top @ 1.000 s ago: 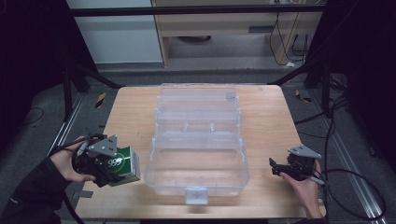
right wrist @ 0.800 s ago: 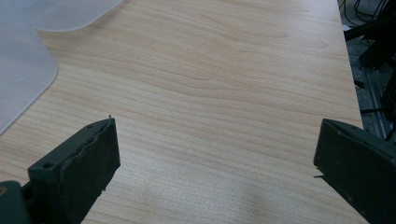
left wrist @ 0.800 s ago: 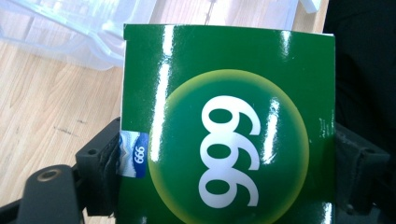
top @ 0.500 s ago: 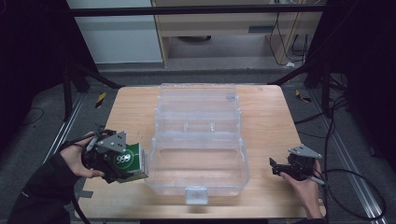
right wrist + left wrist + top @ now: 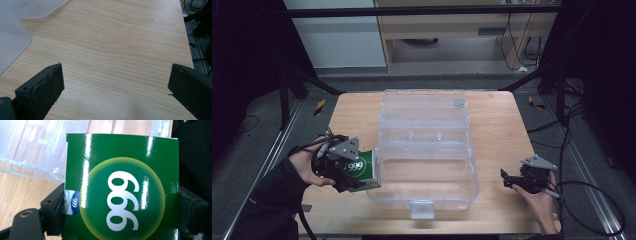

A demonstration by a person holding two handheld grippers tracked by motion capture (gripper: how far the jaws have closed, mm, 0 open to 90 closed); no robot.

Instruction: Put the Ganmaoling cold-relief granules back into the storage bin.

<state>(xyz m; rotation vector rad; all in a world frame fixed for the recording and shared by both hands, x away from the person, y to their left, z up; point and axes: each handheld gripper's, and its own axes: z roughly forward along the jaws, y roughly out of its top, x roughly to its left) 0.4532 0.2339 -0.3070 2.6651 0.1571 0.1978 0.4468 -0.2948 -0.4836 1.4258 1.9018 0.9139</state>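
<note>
Currently the left claw grips a green carton printed with a white "999" inside a yellow-rimmed circle. In the left gripper view its two black jaws press on the carton's opposite side faces, about midway in their travel, and a small blue label with the same number sits on the edge beside the left jaw. From the high view the carton is held just beside the left wall of a clear plastic storage box, near that box's front left corner; whether carton and wall touch cannot be told. The box stands open in the middle of the wooden bench, its lid laid back toward the far edge and a latch at its front rim. The person's left hand wraps the gripper body from the left.

The right claw sits near the front right of the bench, well apart from the box, held by the person's right hand. In the right gripper view its jaws stand wide apart with nothing between them, over bare wood, with a frosted corner of the box at the upper left.
</note>
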